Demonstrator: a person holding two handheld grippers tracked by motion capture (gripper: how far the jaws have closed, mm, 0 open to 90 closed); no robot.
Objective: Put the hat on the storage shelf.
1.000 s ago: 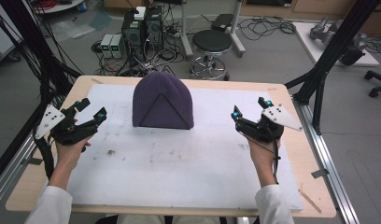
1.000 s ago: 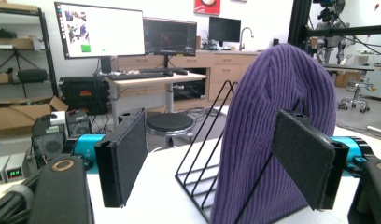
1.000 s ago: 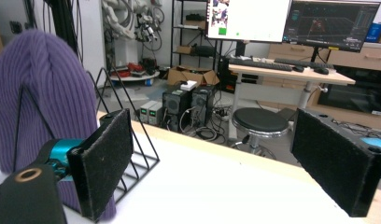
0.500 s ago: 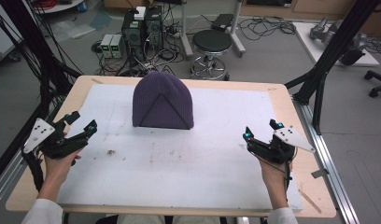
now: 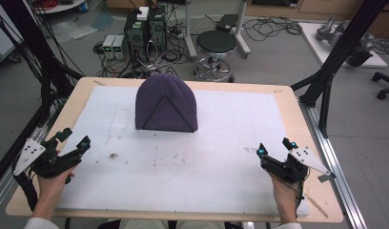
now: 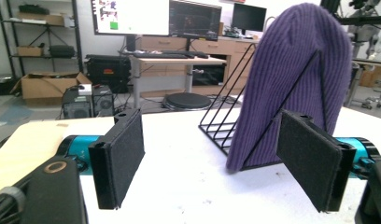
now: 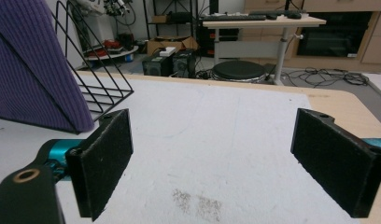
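A purple knit beanie (image 5: 166,102) stands upright over a black wire rack at the back middle of the white mat. In the left gripper view the beanie (image 6: 291,79) rises ahead on the right, with the wire rack (image 6: 221,126) sticking out behind it. My left gripper (image 5: 76,137) sits near the mat's front left, open and with nothing between its pads (image 6: 121,156). My right gripper (image 5: 273,146) is at the front right, also open and holding nothing. From the right gripper view the beanie (image 7: 30,70) and rack (image 7: 100,79) are far off to the left.
The white mat (image 5: 221,143) covers most of a wooden table (image 5: 297,95). Dark specks (image 5: 112,155) lie on the mat near the left gripper. Black frame posts (image 5: 333,62) flank the table. A stool (image 5: 216,45) and computers (image 5: 145,28) stand on the floor beyond.
Both hands have drawn back toward the front edge and slightly outward, away from the beanie. Both grippers stay open. The beanie has not moved.
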